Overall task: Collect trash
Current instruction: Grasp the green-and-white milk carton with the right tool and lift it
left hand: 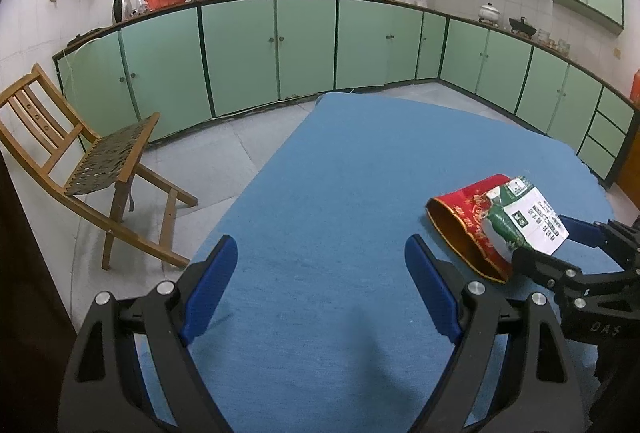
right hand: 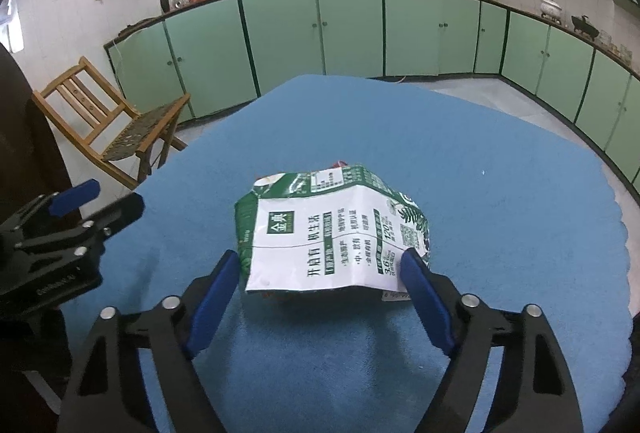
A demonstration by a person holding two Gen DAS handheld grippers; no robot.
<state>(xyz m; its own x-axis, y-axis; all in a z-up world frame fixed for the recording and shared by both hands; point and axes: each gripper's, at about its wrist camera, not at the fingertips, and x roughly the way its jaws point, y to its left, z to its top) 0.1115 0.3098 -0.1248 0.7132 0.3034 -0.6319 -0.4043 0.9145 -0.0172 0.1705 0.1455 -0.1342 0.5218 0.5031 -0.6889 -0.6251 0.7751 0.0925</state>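
**A:** Where is the trash?

**B:** A crumpled green-and-white carton (right hand: 332, 229) sits at the centre of the right wrist view, on a table covered by a blue cloth (right hand: 500, 173). In the left wrist view it is at the right edge, lying over a red wrapper with a gold lining (left hand: 464, 225), both flattened.

**A:** Is anything holding it?

**B:** The right gripper (right hand: 320, 273) brackets the carton's near end, one blue pad at each side edge. The pads look to be touching the edges, and the carton's near edge seems lifted slightly off the cloth, so I judge it is grasping the carton, probably to carry it off as trash. Whether the red wrapper comes with it, I cannot tell.

**A:** And the other one?

**B:** The left gripper (left hand: 320, 261) hovers over bare cloth in the lower middle of its own view, released, jaws spread with nothing between them. It likely waits clear of the working hand.

**A:** What surrounds the table?

**B:** Green cabinets (right hand: 280, 33) curve across the upper half, and a wooden chair (right hand: 116, 125) stands at the left.
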